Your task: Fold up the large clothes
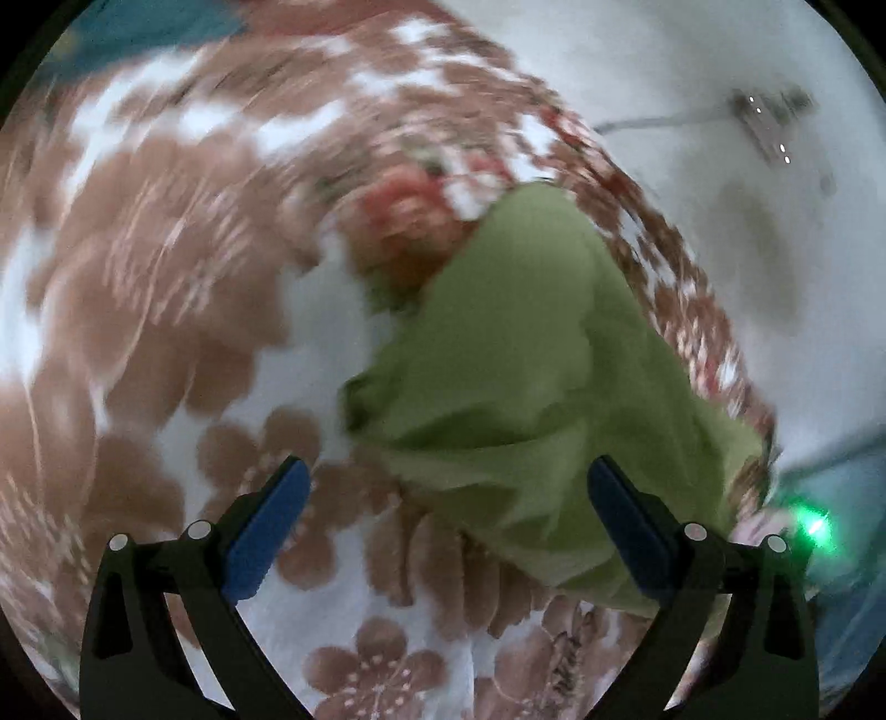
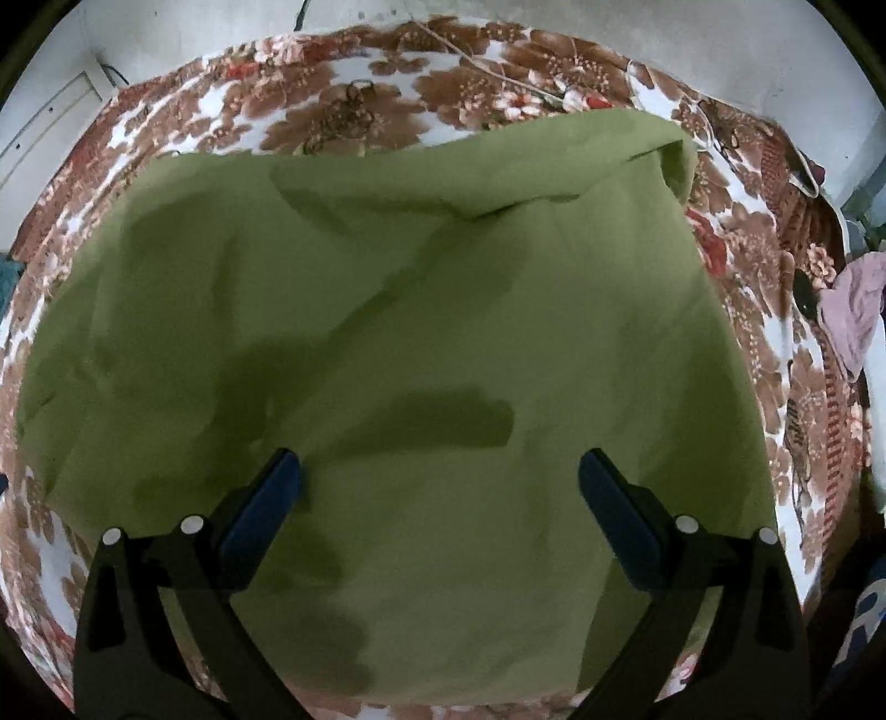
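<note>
A large olive-green garment (image 2: 421,354) lies spread flat on a brown-and-white floral blanket (image 2: 354,94). Its far right corner is folded over. My right gripper (image 2: 440,487) is open and empty, hovering just above the garment's near half. In the left wrist view, which is motion-blurred, the same green garment (image 1: 520,354) shows as a bunched strip running from the centre to the lower right. My left gripper (image 1: 448,493) is open and empty, with its right finger (image 1: 626,520) over the cloth's edge and its left finger over the blanket (image 1: 166,310).
A pink and white pile of clothes (image 2: 858,321) lies at the blanket's right edge. A grey-white wall (image 2: 720,50) runs behind the blanket. A cable and a fitting (image 1: 769,122) hang on the wall. A green light (image 1: 817,526) glows at the lower right.
</note>
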### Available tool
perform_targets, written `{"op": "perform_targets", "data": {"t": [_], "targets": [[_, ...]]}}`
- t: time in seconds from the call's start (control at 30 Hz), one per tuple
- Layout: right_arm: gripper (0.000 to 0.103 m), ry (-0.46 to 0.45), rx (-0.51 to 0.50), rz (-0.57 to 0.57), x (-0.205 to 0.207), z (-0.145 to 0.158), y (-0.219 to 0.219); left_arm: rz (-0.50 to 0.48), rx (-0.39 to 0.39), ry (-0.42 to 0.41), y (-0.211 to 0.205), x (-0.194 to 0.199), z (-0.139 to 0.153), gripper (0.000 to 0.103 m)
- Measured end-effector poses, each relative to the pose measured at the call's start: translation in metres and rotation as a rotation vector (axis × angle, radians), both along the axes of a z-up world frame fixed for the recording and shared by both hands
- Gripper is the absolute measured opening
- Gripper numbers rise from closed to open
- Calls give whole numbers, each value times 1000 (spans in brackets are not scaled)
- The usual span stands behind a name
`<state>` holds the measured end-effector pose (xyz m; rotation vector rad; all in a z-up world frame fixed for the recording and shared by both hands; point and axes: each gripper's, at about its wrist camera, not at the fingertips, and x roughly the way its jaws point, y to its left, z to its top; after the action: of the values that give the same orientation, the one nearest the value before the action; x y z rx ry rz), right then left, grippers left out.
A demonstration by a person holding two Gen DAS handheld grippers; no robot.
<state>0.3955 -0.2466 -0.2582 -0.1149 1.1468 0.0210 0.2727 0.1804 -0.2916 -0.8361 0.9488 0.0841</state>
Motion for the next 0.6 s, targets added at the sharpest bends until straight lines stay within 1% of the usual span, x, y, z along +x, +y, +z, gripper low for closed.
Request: {"op": "perform_targets", "data": {"t": [0.03,0.1,0.17,0.3,0.4,0.43,0.53,0.6], "targets": [[99,2,-12,6,0,-2,0,16,-34,-5,4,-5,-9,98],[99,5,-35,15,1,-6,-2,23,-60,-20,5,-7,-21,98],[98,10,-45,23,-1,-11,-3,17,-105,-58,0,-4,-29,98],[99,13,-63,48,0,-17,-4,14,-170,-121,-14,17,-38,98],[99,11,-69,54,1,-18,-4,18,-208,-134,-22,32,-47,98],[99,12,-70,54,1,-19,-3,18,-217,-137,-24,35,-49,98],[98,22,-60,42,0,-21,-4,20,-201,-144,-24,44,-51,98],[99,27,-49,30,0,-22,-4,24,-206,-158,-22,50,-50,98]]}}
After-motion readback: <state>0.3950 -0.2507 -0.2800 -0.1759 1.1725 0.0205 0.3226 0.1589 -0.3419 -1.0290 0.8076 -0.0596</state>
